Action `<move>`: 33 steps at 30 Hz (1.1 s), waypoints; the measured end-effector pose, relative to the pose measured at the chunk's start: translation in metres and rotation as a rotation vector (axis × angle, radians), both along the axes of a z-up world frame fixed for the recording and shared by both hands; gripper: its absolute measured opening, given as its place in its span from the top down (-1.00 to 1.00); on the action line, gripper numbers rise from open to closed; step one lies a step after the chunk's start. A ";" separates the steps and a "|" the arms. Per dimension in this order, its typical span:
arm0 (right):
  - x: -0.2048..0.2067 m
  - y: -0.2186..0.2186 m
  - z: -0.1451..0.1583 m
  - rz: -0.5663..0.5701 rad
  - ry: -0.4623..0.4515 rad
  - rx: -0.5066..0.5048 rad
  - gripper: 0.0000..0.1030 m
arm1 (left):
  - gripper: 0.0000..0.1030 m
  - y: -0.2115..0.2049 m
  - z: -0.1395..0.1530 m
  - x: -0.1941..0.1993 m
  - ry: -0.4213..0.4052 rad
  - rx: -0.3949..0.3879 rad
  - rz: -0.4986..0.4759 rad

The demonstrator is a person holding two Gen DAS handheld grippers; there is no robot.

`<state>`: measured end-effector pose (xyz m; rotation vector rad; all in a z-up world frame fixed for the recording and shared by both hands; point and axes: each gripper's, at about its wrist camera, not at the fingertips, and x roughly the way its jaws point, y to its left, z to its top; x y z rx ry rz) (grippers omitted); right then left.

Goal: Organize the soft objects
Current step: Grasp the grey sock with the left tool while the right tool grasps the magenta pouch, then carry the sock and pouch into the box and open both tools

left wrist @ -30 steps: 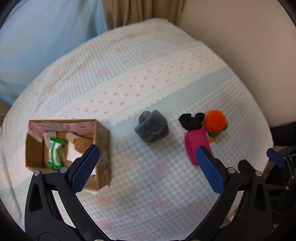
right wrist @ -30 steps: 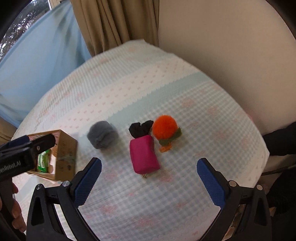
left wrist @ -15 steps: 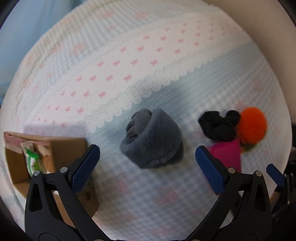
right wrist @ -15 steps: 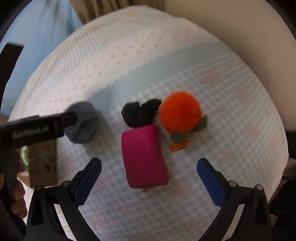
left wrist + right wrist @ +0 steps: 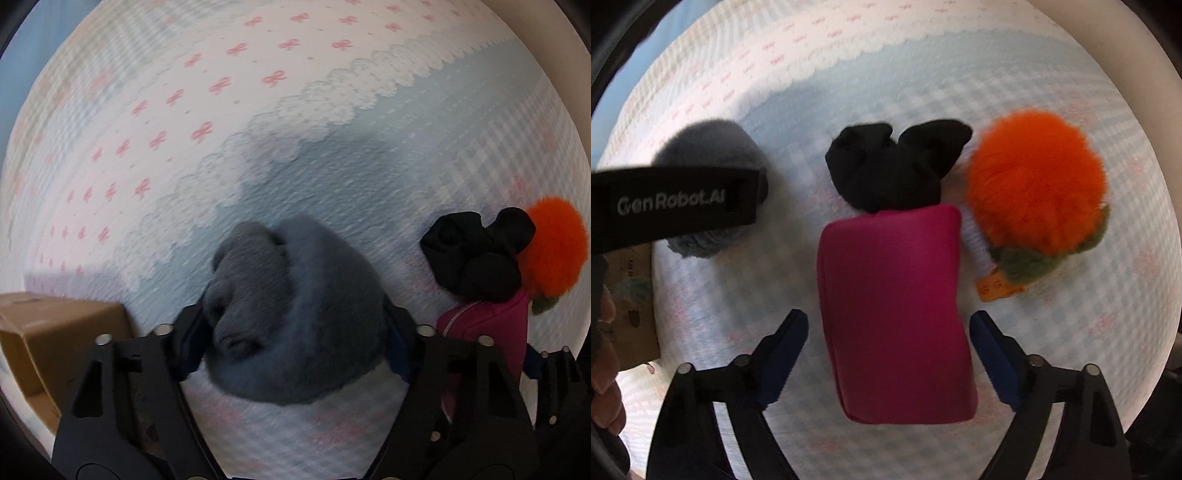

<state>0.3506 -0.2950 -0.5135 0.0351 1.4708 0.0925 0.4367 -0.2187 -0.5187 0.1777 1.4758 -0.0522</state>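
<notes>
A grey fluffy bundle lies on the patterned bedspread. My left gripper has a finger on each side of it, and the pads look pressed into the fur. In the right wrist view the bundle sits half hidden behind the left gripper's body. A magenta pouch lies between the open fingers of my right gripper, which do not touch it. A black fabric piece lies at the pouch's far end. An orange pom-pom toy lies to the right.
A cardboard box stands at the left beside the left gripper; it also shows at the left edge of the right wrist view. A beige wall runs along the bed's right side. A hand holds the left gripper.
Both grippers have moved down and forward. The left gripper has narrowed around the grey bundle. The right gripper has narrowed and now straddles the magenta pouch.
</notes>
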 end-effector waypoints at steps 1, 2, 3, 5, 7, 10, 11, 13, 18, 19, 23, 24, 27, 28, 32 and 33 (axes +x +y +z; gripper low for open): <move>0.001 0.000 -0.003 0.004 0.007 -0.009 -0.53 | -0.33 -0.002 -0.001 0.001 0.000 0.004 -0.006; 0.001 0.000 -0.005 0.011 0.013 -0.022 -0.44 | -0.28 -0.004 -0.002 0.001 -0.001 0.003 -0.007; 0.002 0.000 -0.007 0.014 0.016 -0.028 -0.40 | -0.24 -0.005 -0.002 0.001 -0.001 -0.001 -0.007; 0.002 -0.002 -0.007 0.010 0.010 -0.025 -0.27 | -0.16 -0.004 -0.001 0.001 0.001 -0.011 -0.002; 0.001 -0.004 -0.004 0.000 0.001 -0.026 -0.16 | -0.09 -0.003 0.003 0.003 0.007 -0.024 0.002; 0.003 -0.005 0.001 -0.013 -0.004 -0.022 -0.01 | 0.01 0.000 0.013 0.000 0.004 -0.033 -0.002; 0.002 -0.006 0.004 -0.017 -0.007 -0.018 0.04 | 0.04 0.005 0.016 0.000 0.002 -0.036 -0.003; 0.001 -0.008 0.009 -0.023 -0.014 -0.008 0.11 | 0.08 0.009 0.023 -0.003 -0.006 -0.039 -0.007; -0.009 -0.012 0.032 -0.037 -0.049 0.007 0.18 | 0.11 0.015 0.054 -0.009 -0.045 -0.049 0.000; -0.013 -0.013 0.038 -0.041 -0.061 0.010 0.19 | 0.11 0.019 0.062 -0.017 -0.056 -0.053 0.001; -0.031 -0.016 0.067 -0.051 -0.106 0.018 0.20 | 0.11 0.021 0.095 -0.031 -0.104 -0.057 -0.001; -0.036 -0.016 0.073 -0.052 -0.118 0.018 0.20 | 0.11 0.022 0.103 -0.036 -0.118 -0.060 0.001; -0.051 -0.018 0.098 -0.052 -0.162 0.017 0.21 | 0.11 0.025 0.129 -0.049 -0.159 -0.080 0.009; -0.053 -0.019 0.106 -0.053 -0.173 0.017 0.21 | 0.11 0.026 0.137 -0.055 -0.171 -0.086 0.010; -0.071 -0.017 0.145 -0.061 -0.231 0.010 0.22 | 0.11 0.027 0.177 -0.072 -0.229 -0.108 0.012; -0.075 -0.015 0.154 -0.061 -0.242 0.008 0.22 | 0.11 0.029 0.184 -0.076 -0.241 -0.114 0.015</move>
